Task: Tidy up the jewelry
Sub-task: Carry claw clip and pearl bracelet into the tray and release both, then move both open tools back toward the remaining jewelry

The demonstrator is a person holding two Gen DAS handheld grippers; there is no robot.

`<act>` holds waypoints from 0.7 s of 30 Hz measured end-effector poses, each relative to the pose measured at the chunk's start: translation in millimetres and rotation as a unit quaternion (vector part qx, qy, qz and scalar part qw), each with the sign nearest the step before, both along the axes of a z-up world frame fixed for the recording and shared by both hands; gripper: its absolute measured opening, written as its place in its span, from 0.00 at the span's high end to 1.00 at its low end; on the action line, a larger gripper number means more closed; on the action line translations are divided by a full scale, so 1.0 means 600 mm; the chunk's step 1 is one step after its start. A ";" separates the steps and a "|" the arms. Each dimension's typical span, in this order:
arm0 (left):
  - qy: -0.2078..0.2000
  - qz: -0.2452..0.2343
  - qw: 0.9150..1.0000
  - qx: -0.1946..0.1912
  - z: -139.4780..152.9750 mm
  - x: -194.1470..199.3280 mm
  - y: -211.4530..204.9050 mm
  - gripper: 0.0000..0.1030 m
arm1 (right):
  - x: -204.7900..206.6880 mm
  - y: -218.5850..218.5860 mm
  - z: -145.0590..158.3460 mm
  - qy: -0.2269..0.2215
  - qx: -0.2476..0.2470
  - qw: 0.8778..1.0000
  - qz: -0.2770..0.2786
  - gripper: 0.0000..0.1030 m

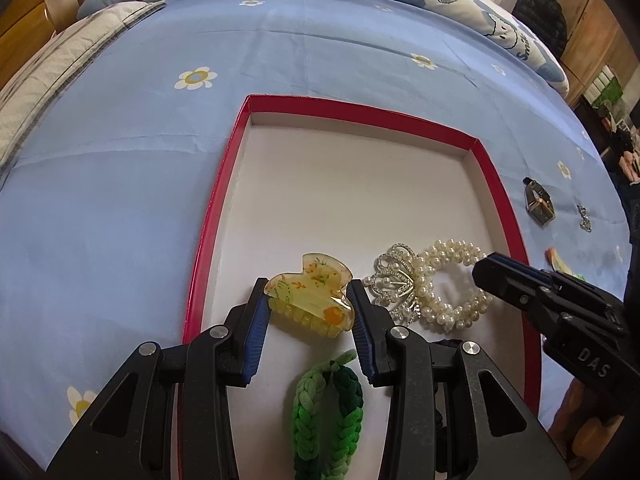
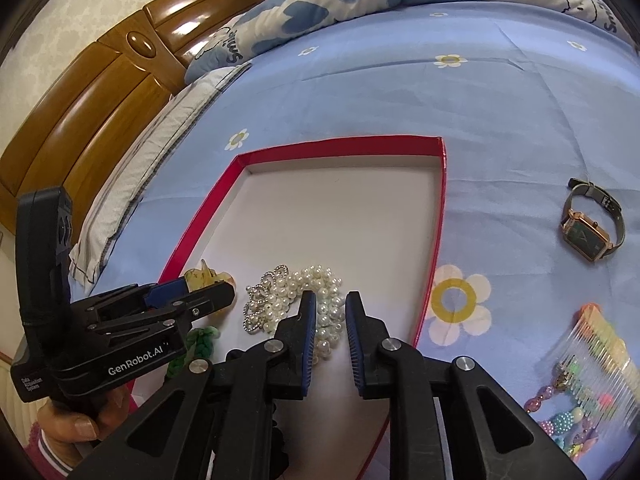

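left gripper (image 1: pixel 308 300) pinching the yellow hair claw (image 1: pixel 310 294) inside the red tray (image 1: pixel 208 240); right gripper (image 2: pixel 328 312) parted, empty, over the pearl bracelet (image 2: pixel 324 300).

green braided band (image 1: pixel 328 412): we see its lower end cut off by the bottom edge.
comb (image 2: pixel 596 352): blurred; we cannot count its teeth.
pendant (image 1: pixel 585 220): too small for us to tell its shape.
yellow claw clip (image 2: pixel 208 278): mostly hidden behind the left gripper (image 2: pixel 208 300).
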State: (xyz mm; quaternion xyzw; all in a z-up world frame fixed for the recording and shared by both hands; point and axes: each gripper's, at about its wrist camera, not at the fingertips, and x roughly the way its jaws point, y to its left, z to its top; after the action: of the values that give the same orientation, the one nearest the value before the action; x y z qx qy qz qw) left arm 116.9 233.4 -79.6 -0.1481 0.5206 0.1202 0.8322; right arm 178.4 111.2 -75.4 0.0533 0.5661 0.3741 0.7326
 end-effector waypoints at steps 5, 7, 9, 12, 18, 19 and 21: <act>0.005 -0.002 1.000 0.002 0.000 0.001 -0.005 0.58 | -0.001 -0.012 0.013 -0.004 0.011 1.000 -0.008 0.69; 0.007 -0.002 1.000 0.006 0.000 0.002 -0.009 0.56 | -0.004 -0.018 0.021 -0.007 0.017 1.000 -0.012 0.69; 0.011 -0.004 1.000 0.011 0.000 0.002 -0.013 0.48 | -0.006 -0.025 0.030 -0.010 0.021 1.000 -0.016 0.69; 0.014 -0.006 1.000 0.018 0.002 0.001 -0.018 0.46 | -0.011 -0.043 0.045 -0.015 0.029 0.999 -0.024 0.67; 0.003 -0.010 1.000 0.026 0.026 -0.012 -0.033 0.37 | -0.024 -0.107 0.071 -0.025 0.034 0.998 -0.056 0.58; -0.001 -0.010 1.000 0.029 0.032 -0.015 -0.037 0.35 | -0.027 -0.122 0.073 -0.025 0.034 0.997 -0.062 0.56; -0.007 -0.011 0.999 0.033 0.043 -0.021 -0.042 0.32 | -0.031 -0.147 0.076 -0.028 0.030 0.997 -0.072 0.54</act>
State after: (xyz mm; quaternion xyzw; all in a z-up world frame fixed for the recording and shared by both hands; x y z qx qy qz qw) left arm 104.3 208.1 -53.6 -0.1156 0.5117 0.1272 0.8418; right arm 160.1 23.1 -29.6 0.1056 0.5286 0.3386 0.7712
